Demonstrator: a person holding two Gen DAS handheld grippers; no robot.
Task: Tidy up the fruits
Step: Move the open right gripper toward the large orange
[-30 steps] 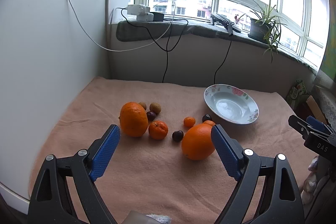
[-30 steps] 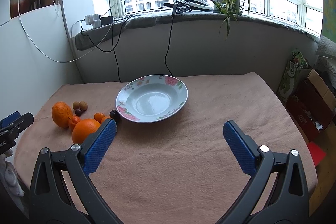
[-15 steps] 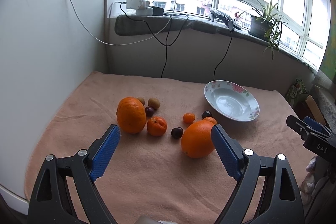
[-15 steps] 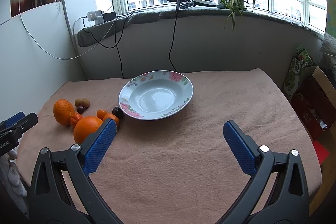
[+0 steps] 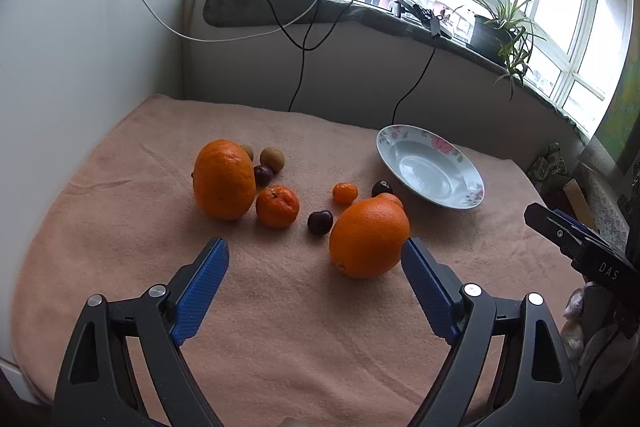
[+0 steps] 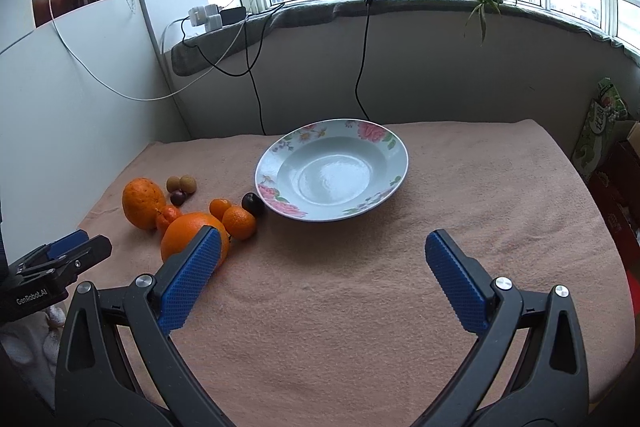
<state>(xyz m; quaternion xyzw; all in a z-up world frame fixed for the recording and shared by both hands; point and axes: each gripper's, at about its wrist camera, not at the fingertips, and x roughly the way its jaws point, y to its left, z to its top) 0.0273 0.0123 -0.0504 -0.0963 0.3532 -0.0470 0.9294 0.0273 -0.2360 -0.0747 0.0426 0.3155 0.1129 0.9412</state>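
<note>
1. The left gripper (image 5: 314,267) is hovering with its blue pads spread wide and gripping nothing, low over the peach cloth covering the tabletop (image 5: 120,247).
2. The near orange (image 5: 369,237) is lying at about 1 o'clock from that gripper, just beside its right pad, though touch is hard to judge.
3. The big orange (image 5: 224,179) is sitting at 11 o'clock, with a mandarin (image 5: 277,205) touching or nearly touching its right side.
4. A dark plum (image 5: 320,222) is resting between the mandarin and the near orange; a tiny mandarin (image 5: 345,193) is lying beyond it at 12 o'clock.
5. Two tan round fruits (image 5: 272,159) and another dark fruit (image 5: 263,174) are clustering behind the big orange.
6. The floral plate (image 6: 280,167) is standing empty at 12 o'clock from the right gripper (image 6: 318,267), which is also gaping wide and carrying nothing.
7. A dark fruit (image 6: 253,204) is touching or nearly touching the plate's left rim.
8. The fruit group is lying at 10 o'clock in the right wrist view.
</note>
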